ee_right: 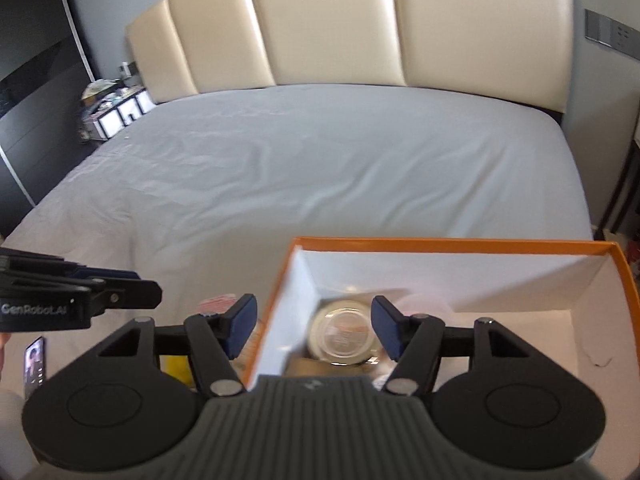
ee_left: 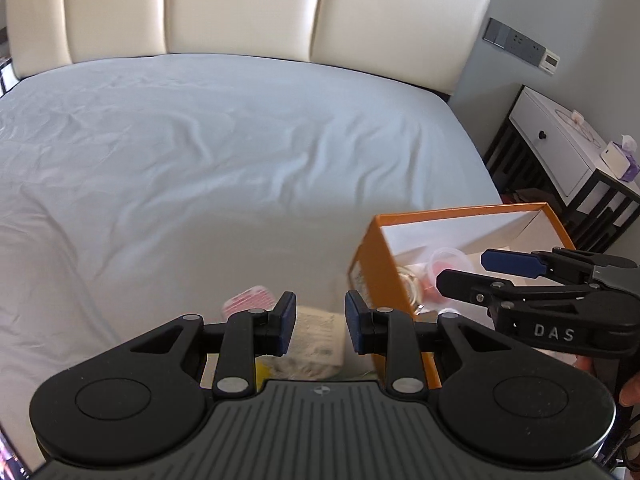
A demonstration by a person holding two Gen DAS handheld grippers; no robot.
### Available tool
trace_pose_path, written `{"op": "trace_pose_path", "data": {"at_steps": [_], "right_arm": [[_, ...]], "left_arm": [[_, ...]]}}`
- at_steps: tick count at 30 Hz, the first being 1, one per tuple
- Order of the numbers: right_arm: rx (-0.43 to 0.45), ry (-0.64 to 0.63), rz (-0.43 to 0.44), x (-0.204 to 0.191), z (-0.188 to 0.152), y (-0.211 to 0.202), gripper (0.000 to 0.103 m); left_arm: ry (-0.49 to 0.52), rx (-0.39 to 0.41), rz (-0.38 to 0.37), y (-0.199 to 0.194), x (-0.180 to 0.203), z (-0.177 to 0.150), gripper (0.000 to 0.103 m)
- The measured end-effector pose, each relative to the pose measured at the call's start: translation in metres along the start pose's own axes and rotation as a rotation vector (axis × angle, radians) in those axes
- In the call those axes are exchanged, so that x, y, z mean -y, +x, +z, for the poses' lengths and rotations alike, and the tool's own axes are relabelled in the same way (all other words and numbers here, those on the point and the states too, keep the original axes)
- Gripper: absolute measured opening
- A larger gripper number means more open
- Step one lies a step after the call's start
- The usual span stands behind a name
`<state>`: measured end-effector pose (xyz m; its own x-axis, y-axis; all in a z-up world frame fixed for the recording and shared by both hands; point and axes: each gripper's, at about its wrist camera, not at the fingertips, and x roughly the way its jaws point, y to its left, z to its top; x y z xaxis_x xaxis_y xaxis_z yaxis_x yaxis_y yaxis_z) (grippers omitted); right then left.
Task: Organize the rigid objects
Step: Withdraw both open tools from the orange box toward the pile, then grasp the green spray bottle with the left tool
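Observation:
An orange box [ee_left: 376,248] [ee_right: 440,245] with white inside walls stands on the bed's near right corner. It holds a round lidded jar [ee_right: 340,334] and a clear container with red contents [ee_left: 444,264]. My right gripper [ee_right: 314,322] [ee_left: 464,270] hovers open over the box's left wall, with the jar below the gap and nothing between its pads. My left gripper [ee_left: 320,322] is partly open just left of the box. A cream pack [ee_left: 320,340] lies on the sheet below its gap, untouched. A blurred pink item [ee_left: 250,300] [ee_right: 216,303] and a yellow item [ee_left: 262,372] [ee_right: 176,364] lie beside it.
The grey sheet [ee_left: 220,160] stretches to a cream padded headboard [ee_left: 240,4]. A white nightstand [ee_left: 560,144] with a tissue box [ee_left: 622,160] stands right of the bed. A cluttered stand [ee_right: 116,108] is at the far left. A phone [ee_right: 35,364] lies near the left edge.

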<state>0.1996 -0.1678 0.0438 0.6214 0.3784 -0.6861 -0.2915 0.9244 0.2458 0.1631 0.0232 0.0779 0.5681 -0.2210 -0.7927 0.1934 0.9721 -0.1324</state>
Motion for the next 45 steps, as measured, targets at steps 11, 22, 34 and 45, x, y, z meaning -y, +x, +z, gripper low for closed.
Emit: {"op": "trace_pose_path", "data": {"at_steps": [11, 22, 34, 45], "right_arm": [[-0.011, -0.218, 0.053, -0.073, -0.040, -0.015, 0.055], [0.013, -0.220, 0.001, -0.092, -0.130, -0.036, 0.043], [-0.228, -0.058, -0.013, -0.066, -0.161, 0.031, 0.041], [-0.181, -0.076, -0.022, -0.071, -0.163, 0.019, 0.012]], "left_arm": [[-0.014, -0.075, -0.044, -0.004, -0.016, -0.057, 0.033], [-0.043, -0.121, -0.009, 0.012, -0.013, -0.116, 0.035], [0.092, -0.097, 0.018, 0.018, 0.006, -0.125, 0.039], [0.064, -0.113, 0.004, 0.017, 0.002, -0.126, 0.039]]}}
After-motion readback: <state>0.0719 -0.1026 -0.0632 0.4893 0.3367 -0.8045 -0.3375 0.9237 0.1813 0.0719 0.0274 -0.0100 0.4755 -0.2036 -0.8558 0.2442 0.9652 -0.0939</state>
